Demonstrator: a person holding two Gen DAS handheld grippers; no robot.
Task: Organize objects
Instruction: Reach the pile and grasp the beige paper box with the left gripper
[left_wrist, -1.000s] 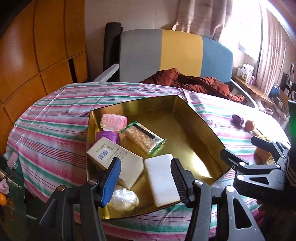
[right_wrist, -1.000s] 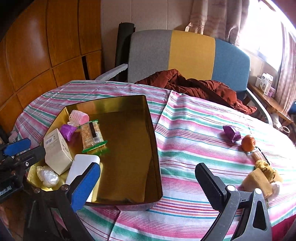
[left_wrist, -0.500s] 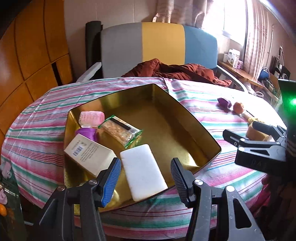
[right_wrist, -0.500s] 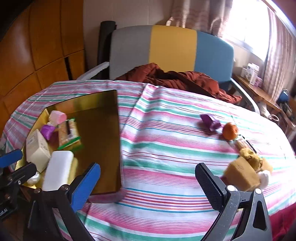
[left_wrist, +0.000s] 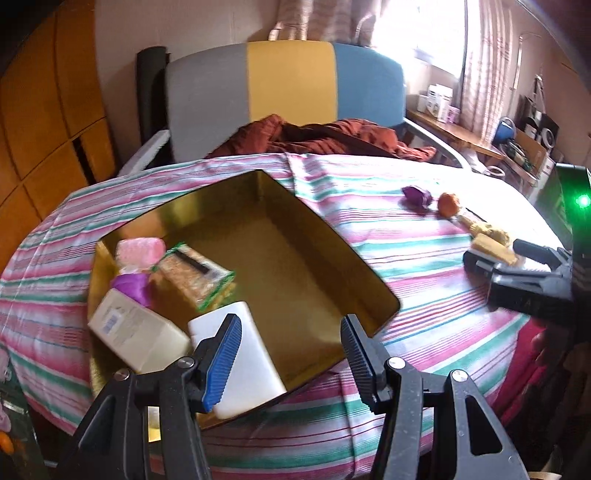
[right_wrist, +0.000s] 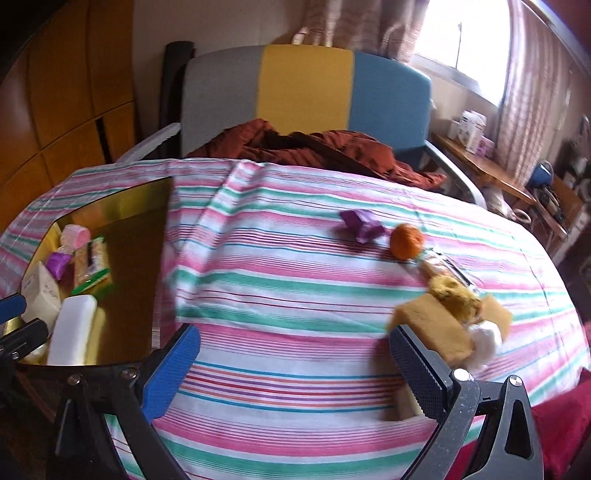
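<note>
A gold tin box (left_wrist: 369, 273) sits on the striped tablecloth; it also shows at the left of the right wrist view (right_wrist: 162, 206). It holds a white bar (left_wrist: 251, 362), a cream carton (left_wrist: 136, 332), a snack bar (left_wrist: 192, 269), a pink roll (left_wrist: 140, 249) and a purple wrapper (left_wrist: 133, 288). My left gripper (left_wrist: 291, 360) is open and empty above the box's near corner. My right gripper (right_wrist: 295, 373) is open and empty over the cloth. To its right lie a tan sponge block (right_wrist: 432, 332), a yellow pastry (right_wrist: 456, 295), a mandarin (right_wrist: 406, 240) and a purple wrapper (right_wrist: 362, 225).
A grey, yellow and blue chair (right_wrist: 306, 92) with a rust-red cloth (right_wrist: 314, 147) stands behind the table. Wooden panels (left_wrist: 48, 110) line the left wall. A cluttered side shelf (right_wrist: 498, 173) is at the right. The table edge (right_wrist: 332, 461) is close to me.
Both grippers have swung right. The box has shifted left in both views, and the loose objects at the right are now closer to my right gripper. Both stay open.
</note>
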